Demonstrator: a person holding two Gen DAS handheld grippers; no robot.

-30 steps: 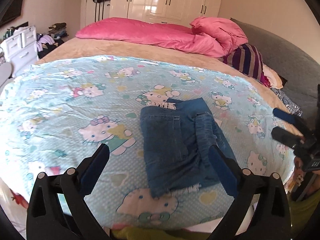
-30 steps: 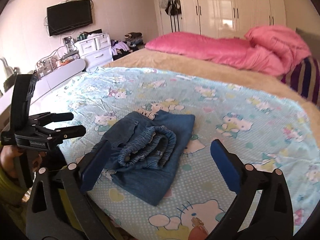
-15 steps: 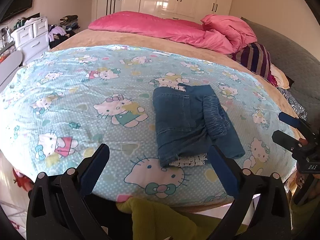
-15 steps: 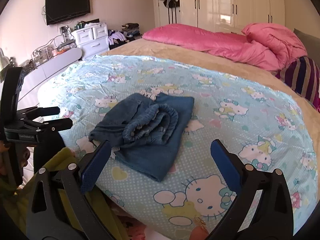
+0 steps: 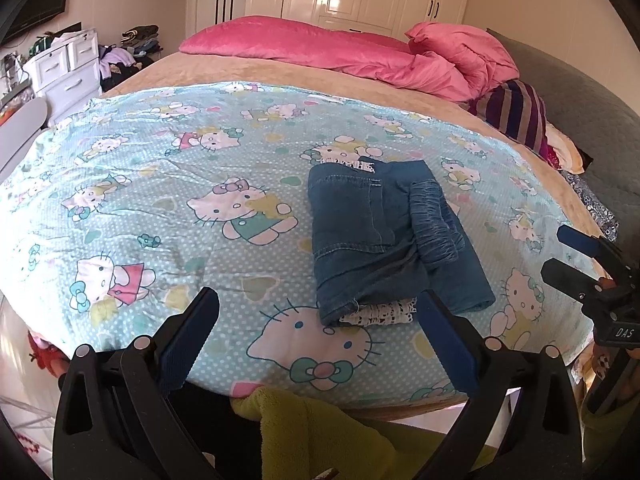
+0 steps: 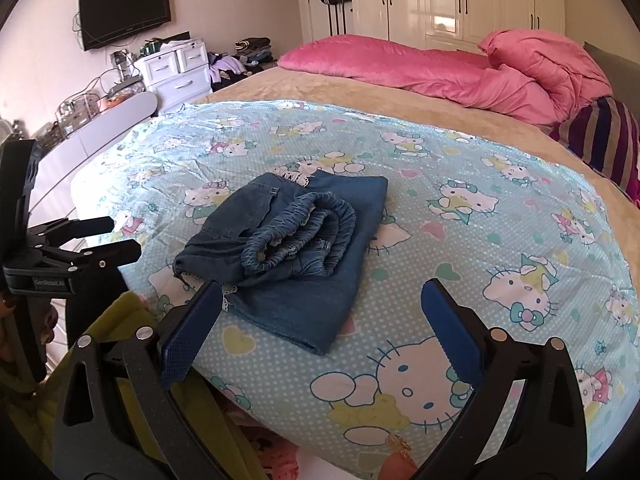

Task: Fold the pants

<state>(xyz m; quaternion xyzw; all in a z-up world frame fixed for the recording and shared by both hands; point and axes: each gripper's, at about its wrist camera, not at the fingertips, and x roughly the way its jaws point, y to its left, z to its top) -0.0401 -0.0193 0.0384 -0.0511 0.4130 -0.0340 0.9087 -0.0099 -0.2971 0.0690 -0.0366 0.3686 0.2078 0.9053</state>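
Note:
The blue denim pants (image 5: 380,236) lie folded in a compact stack on the Hello Kitty sheet (image 5: 168,184), with white lace hems showing at both ends and the gathered waistband on top. They also show in the right wrist view (image 6: 292,248). My left gripper (image 5: 316,336) is open and empty, held back from the bed's front edge, short of the pants. My right gripper (image 6: 320,328) is open and empty, near the bed edge on the pants' right side. Each gripper shows in the other's view: the right one (image 5: 580,264) and the left one (image 6: 92,240).
A pink duvet (image 5: 360,56) and a striped cushion (image 5: 516,116) lie at the far end of the bed. White drawers (image 6: 180,72) and a wall TV (image 6: 124,12) stand at the left. Yellow-green fabric (image 5: 316,432) hangs below the bed's front edge.
Both grippers have drawn back and upward from the bed, so the folded pants sit farther away. The pants have not moved.

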